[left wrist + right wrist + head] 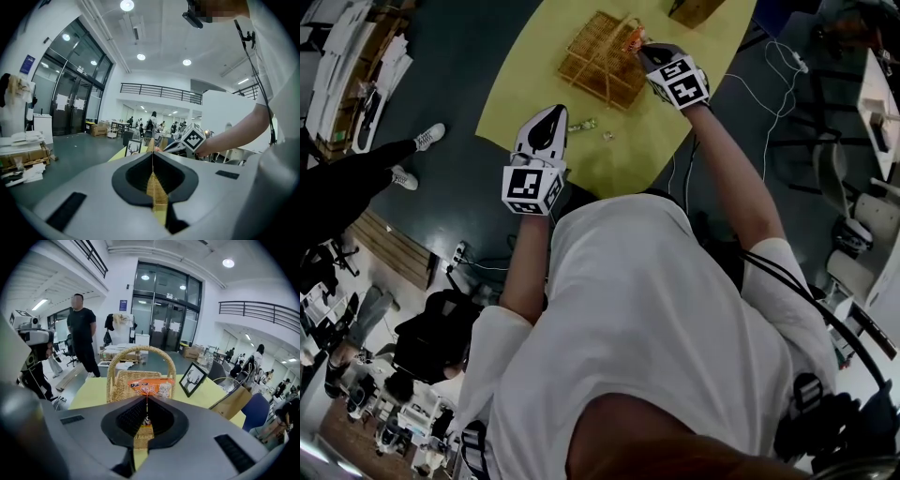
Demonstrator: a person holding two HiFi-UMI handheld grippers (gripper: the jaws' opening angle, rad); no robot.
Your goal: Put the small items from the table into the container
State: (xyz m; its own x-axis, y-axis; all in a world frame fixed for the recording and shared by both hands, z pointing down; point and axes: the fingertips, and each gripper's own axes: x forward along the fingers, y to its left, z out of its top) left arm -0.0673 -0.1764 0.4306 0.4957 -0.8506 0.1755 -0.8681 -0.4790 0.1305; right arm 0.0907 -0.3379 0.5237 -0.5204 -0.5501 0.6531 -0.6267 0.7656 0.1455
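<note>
A wicker basket [600, 61] with a hoop handle stands on the yellow table [530, 66]. My right gripper [641, 49] is shut on an orange snack packet [150, 387], held up in front of the basket [123, 385] at its near rim. Two small items, a greenish wrapped one [581, 125] and a pale one [607, 137], lie on the table near its front edge. Just left of them my left gripper [553, 114] hovers with its jaws together and nothing in them. In the left gripper view, the basket [157, 190] shows through the jaws' hollow.
A framed deer picture [193, 378] and a brown paper bag [233, 401] stand on the table right of the basket. A person in black [83, 333] stands beyond the table's far left. White cables [769, 84] trail on the floor to the right.
</note>
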